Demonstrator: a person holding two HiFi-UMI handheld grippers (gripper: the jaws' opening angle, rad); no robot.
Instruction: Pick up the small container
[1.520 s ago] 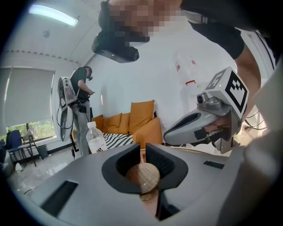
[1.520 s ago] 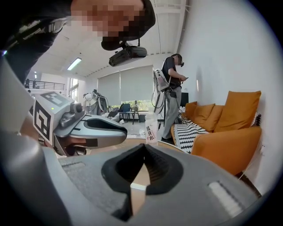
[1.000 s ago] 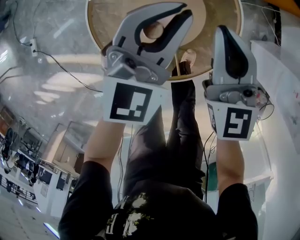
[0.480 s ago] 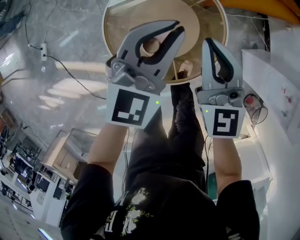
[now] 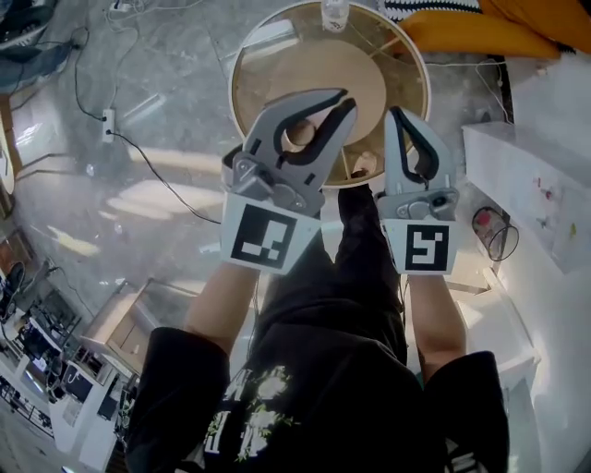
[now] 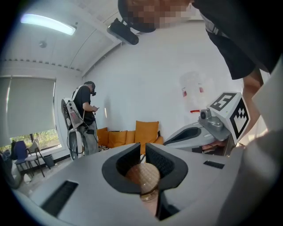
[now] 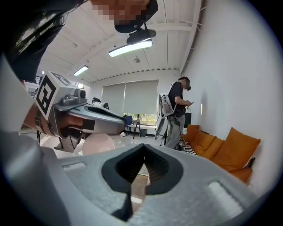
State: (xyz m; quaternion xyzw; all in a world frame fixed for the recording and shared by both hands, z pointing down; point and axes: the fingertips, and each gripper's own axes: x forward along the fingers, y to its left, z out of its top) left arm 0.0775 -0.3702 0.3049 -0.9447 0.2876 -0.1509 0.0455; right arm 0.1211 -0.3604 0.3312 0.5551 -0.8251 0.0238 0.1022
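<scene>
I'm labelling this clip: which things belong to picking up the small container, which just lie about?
Job: small container, clamped in the left gripper; right gripper, shut, empty.
Lying about: round table, clear bottle, orange cushions, power strip.

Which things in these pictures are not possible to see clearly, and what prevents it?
- Head view: the clear container on the round table is cut off by the top edge.
- Head view: the left gripper and right gripper hide the table's near rim.
- Left gripper view: the tan round object shows only its top; the shut jaws cover the rest, so its kind is unclear.
</scene>
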